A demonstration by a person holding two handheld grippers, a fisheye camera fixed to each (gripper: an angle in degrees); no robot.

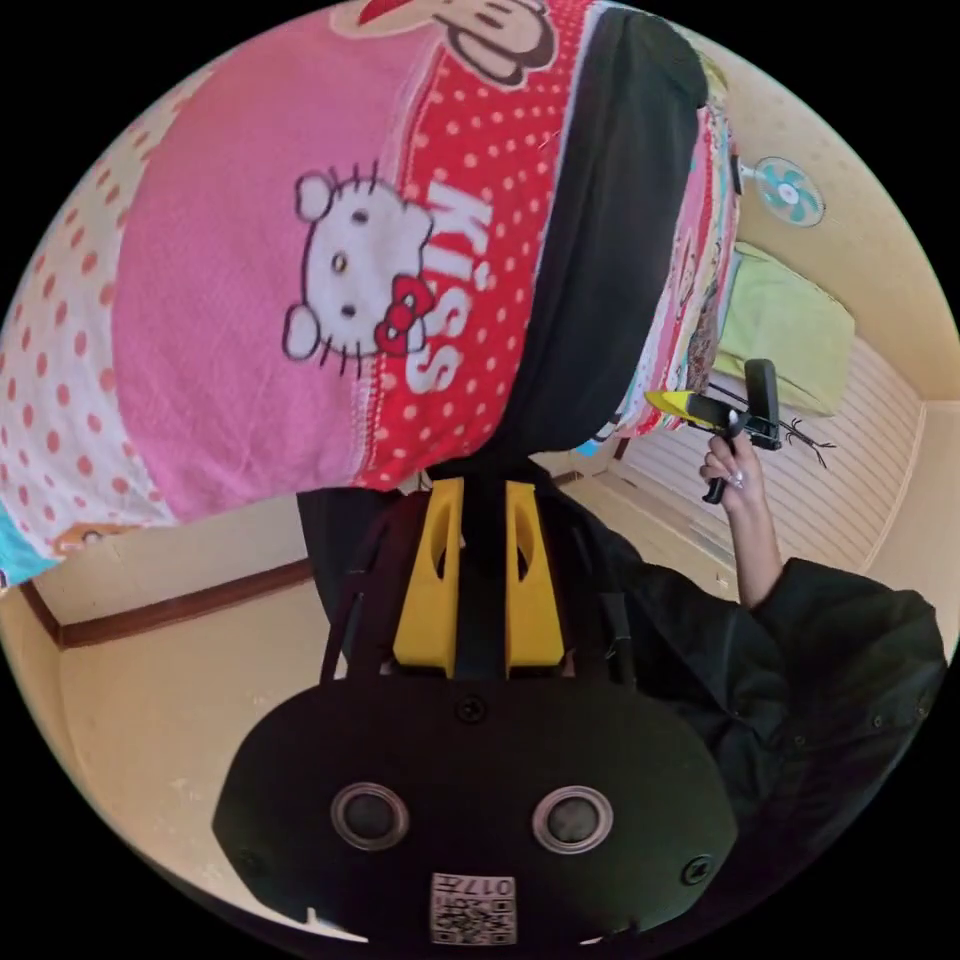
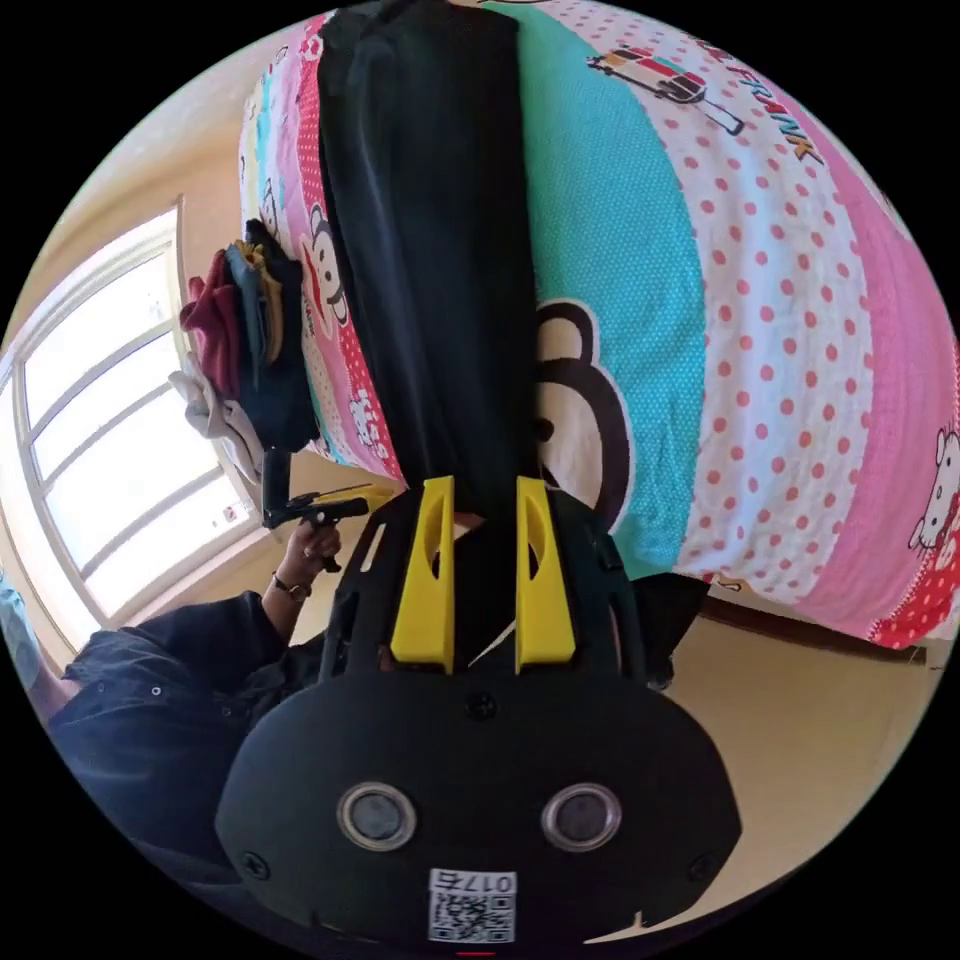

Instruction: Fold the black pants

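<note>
At the bed's (image 2: pixel 800 300) edge — black pants (image 2: pixel 430 250) between both grippers' fingers (image 2: pixel 425 570).

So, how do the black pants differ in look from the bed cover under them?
The black pants are plain and dark, while the bed cover is bright, with pink, teal and red patches, dots and cartoon figures. The pants lie as a long narrow strip; the bed cover spreads wide on both sides of it. One end of the pants sits between the yellow fingers of a gripper; the bed cover is not gripped. Both are cloth.
</note>
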